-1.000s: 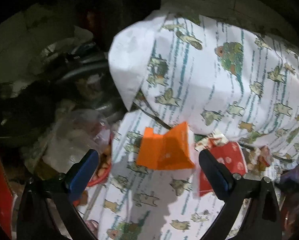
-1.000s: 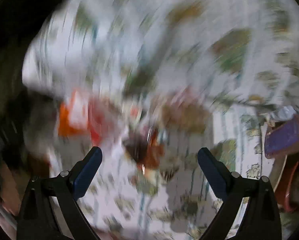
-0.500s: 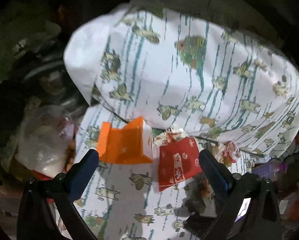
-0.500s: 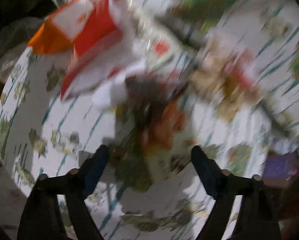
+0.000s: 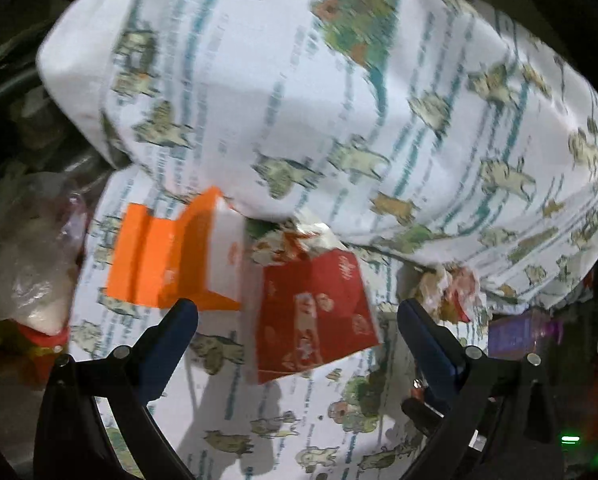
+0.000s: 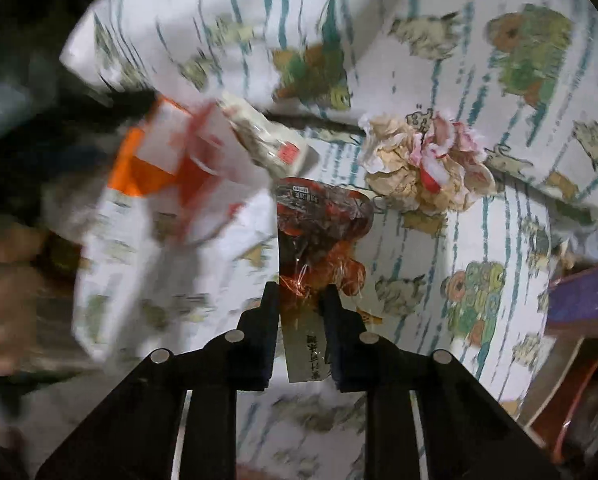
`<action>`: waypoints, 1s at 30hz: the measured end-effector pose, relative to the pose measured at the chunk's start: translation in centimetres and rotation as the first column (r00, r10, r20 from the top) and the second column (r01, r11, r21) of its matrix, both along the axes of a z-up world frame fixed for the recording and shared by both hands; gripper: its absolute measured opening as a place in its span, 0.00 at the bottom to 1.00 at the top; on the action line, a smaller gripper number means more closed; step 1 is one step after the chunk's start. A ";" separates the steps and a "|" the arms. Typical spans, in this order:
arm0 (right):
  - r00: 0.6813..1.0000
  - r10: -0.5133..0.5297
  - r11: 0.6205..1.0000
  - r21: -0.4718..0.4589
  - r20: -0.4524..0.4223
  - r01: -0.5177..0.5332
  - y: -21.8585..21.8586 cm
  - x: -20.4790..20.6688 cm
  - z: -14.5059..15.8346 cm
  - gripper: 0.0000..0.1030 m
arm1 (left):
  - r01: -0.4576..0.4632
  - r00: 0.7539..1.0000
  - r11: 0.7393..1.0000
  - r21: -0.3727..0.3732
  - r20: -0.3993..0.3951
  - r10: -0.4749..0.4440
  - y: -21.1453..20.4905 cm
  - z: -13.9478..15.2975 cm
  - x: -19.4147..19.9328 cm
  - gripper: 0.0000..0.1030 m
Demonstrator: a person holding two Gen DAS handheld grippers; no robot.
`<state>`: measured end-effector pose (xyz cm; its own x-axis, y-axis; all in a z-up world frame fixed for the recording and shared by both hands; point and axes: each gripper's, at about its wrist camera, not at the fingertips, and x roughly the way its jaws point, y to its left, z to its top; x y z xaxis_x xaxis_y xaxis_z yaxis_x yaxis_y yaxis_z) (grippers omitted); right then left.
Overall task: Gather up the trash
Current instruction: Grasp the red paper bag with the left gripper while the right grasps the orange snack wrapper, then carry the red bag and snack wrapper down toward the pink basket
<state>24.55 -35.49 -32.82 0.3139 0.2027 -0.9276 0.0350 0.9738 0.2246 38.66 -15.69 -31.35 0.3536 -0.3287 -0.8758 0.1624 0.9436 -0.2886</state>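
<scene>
The right gripper (image 6: 298,296) is closing its jaws on the wrapper (image 6: 319,232), so it should lift gently, while the left gripper (image 5: 297,320) hangs open over the red box (image 5: 315,312).

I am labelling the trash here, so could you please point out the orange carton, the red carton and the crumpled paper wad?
orange carton (image 5: 167,260): left wrist view, on its orange front face.
red carton (image 5: 319,312): left wrist view, on its printed red face.
crumpled paper wad (image 6: 423,164): right wrist view, on its creased middle.
</scene>
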 end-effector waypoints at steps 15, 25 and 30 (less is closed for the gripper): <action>0.974 -0.181 0.976 0.144 0.137 0.161 -6.5 -2.2 5.4 0.19 | -0.016 1.000 0.985 0.174 0.009 0.015 -4.4 -3.6 0.0 0.51; 0.941 -0.210 0.963 0.222 0.266 0.152 -5.2 -2.6 7.8 0.19 | 0.087 0.985 0.992 -0.089 0.155 -0.073 -2.5 3.2 -3.9 0.07; 0.932 -0.165 0.972 0.214 0.324 0.098 -4.1 -3.1 8.8 0.19 | 0.109 0.976 0.982 -0.154 0.203 -0.076 -0.7 5.4 -5.8 0.07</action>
<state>21.40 -39.57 -24.01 0.6371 0.3005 -0.7098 0.0490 0.9032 0.4263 32.88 -16.38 -25.96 0.4737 -0.5009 -0.7243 0.3155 0.8644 -0.3915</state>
